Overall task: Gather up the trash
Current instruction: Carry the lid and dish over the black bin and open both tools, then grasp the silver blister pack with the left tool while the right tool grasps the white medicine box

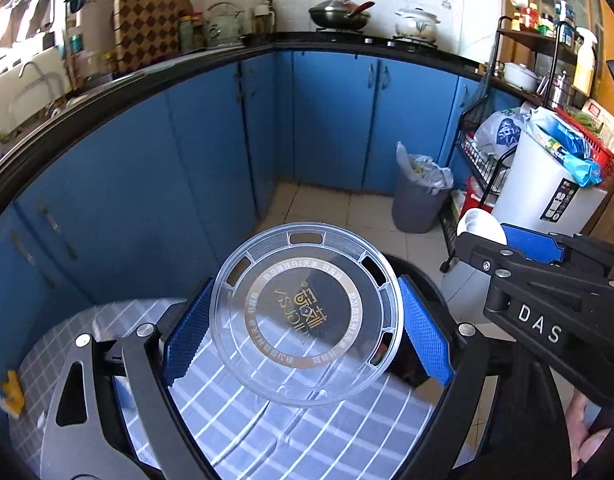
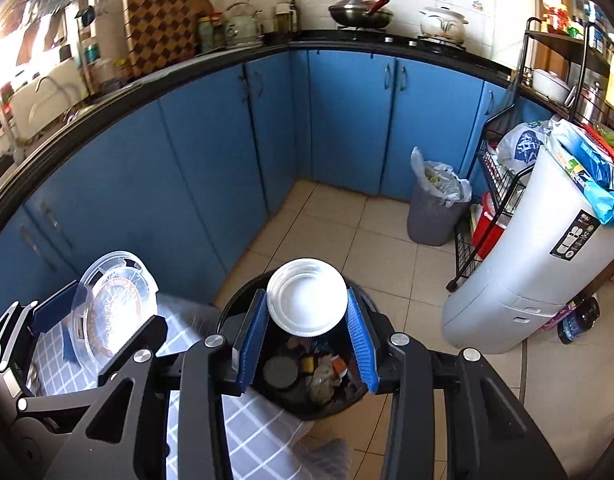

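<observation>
**Two lids held beside the black bin**

The left gripper (image 1: pixel 307 332) has its jaws spread wide, with a clear plastic lid (image 1: pixel 307 314) clamped edge to edge between the blue pads (image 1: pixel 425 334). The lid sits tilted above the checked tablecloth (image 1: pixel 291 428), just to the left of the black bin (image 2: pixel 307 376).

The right gripper (image 2: pixel 307 340) is closed much narrower on a white lid (image 2: pixel 307 298), a blue pad pressing each side of its rim. This lid hangs directly over the black bin's mouth.

The gold print on the clear lid is mirrored and hard to read. In the left view, the bin is mostly hidden behind the lid and fingers, and only an edge of the white lid shows past the right gripper's body.

Inside the black bin lie crumpled wrappers, a dark round disc and small orange and yellow scraps. Farther from the bin, by the blue cupboards, a grey bin (image 2: pixel 437 216) with a plastic liner holds greenish waste.
</observation>
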A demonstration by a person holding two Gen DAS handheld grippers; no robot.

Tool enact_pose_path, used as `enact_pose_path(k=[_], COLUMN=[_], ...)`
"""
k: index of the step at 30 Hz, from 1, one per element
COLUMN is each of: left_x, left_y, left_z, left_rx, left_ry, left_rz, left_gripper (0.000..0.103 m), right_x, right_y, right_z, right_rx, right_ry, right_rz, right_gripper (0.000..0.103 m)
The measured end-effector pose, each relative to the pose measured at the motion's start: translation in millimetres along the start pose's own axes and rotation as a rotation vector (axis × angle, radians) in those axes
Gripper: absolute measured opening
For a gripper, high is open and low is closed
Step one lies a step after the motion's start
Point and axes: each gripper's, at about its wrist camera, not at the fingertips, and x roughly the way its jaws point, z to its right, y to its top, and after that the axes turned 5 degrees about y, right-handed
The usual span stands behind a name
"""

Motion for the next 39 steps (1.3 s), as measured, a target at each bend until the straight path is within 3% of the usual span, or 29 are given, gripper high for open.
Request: enact_pose_path(k=[9, 13, 15, 16, 17, 31, 39], left_x=[27, 34, 34, 33, 32, 1, -43], left_y=[27, 30, 29, 29, 28, -3, -52], left_z=[12, 11, 10, 9, 8, -36, -99], left_rx=[0.013, -0.014, -0.022, -0.023, -0.022, -0.080, -0.181], left_ry=[-0.010, -0.011, -0.007, -0.008, -0.007, 0.052, 0.164], left_rz=[0.021, 0.009, 0.004, 0.002, 0.000, -0.037, -0.077], left_gripper=[0.090, 0.099, 0.099, 0.099, 0.099, 0.099, 0.099], right_x=[12, 15, 13, 11, 8, -5, -12], right_y=[18, 23, 23, 23, 22, 7, -27], right_z=[12, 17, 20, 21, 22, -7, -83], right_rx=[0.032, 0.049, 0.066, 0.069, 0.069, 0.052, -0.068], right_ry=[-0.022, -0.031, -0.035, -0.043, -0.051, -0.021, 0.089], right_rz=[0.042, 0.043, 0.046, 0.056, 0.074, 0.043, -0.021], right_gripper=[0.039, 0.040, 0.053, 0.067, 0.070, 0.070, 0.070])
